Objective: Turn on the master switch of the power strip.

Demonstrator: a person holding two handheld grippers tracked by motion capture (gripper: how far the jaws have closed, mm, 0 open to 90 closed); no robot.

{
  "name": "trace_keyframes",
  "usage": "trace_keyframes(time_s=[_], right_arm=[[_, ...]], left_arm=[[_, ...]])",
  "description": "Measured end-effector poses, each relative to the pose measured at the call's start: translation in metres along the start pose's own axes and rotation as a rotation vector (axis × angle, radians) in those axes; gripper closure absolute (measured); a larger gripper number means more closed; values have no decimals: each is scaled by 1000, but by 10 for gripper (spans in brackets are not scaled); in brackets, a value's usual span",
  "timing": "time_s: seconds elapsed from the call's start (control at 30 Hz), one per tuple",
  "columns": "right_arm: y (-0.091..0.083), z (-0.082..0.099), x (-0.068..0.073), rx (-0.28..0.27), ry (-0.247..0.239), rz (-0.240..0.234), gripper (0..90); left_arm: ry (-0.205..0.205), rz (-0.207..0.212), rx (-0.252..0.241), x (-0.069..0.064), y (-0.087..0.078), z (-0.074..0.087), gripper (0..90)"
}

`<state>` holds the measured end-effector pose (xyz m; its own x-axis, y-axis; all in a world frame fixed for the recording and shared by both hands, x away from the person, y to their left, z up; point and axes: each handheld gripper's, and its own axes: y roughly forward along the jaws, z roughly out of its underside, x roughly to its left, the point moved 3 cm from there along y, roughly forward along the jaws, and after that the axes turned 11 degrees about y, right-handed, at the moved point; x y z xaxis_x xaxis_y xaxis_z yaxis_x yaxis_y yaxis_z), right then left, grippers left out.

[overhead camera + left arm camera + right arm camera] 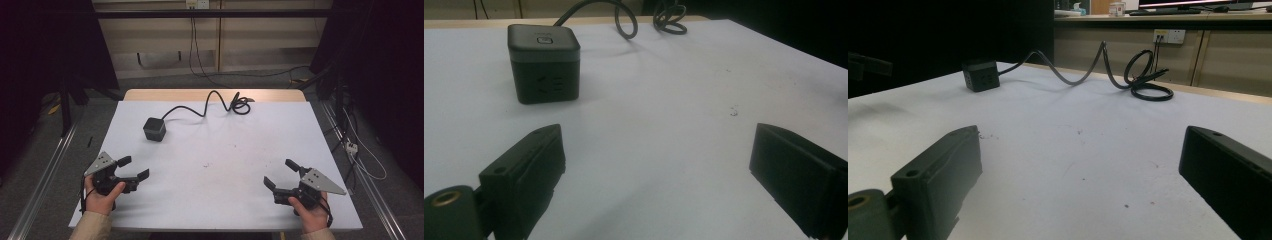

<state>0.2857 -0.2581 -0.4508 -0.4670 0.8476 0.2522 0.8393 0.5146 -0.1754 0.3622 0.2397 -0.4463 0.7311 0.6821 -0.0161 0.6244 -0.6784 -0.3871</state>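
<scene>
Near edge of the table [220,200], white top: both grippers held low over it, one in each hand. Left gripper [134,168] at the near left corner, jaws spread wide, nothing between them; grey three-cornered plate on top. Left hand [102,197] wraps its body from below, beige sleeve [91,227] at the frame bottom. Right gripper [280,172] at the near right, jaws also spread wide and empty, same grey plate. Right hand [310,215] grips it from behind.

In the left gripper view the left gripper [654,165] shows bare white surface between its two black jaws. Same in the right gripper view for the right gripper [1078,165]. Small dark specks on the table top in the middle.

Farther back, left of centre: black socket cube [154,129], standing upright on the table, well apart from both grippers, nearer the left one. In the left gripper view the socket cube [544,62] sits ahead and left of the jaws; outlet slots on its facing side, a small light badge on its top, too small to read. In the right gripper view the socket cube [980,75] is far off at left.

Black cable [210,102] runs from the cube toward the far edge, arches up, ends in a loose coil. No readable brand anywhere.

Beyond the table: wall outlet [1169,36] on a pale panel.
</scene>
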Motion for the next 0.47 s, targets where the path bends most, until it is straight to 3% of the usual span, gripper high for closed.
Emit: trace_keyframes(time_s=[0.47], right_arm=[[1, 2, 0, 10, 0, -4, 30]], left_arm=[[-1, -7, -8, 1, -4, 3, 65]])
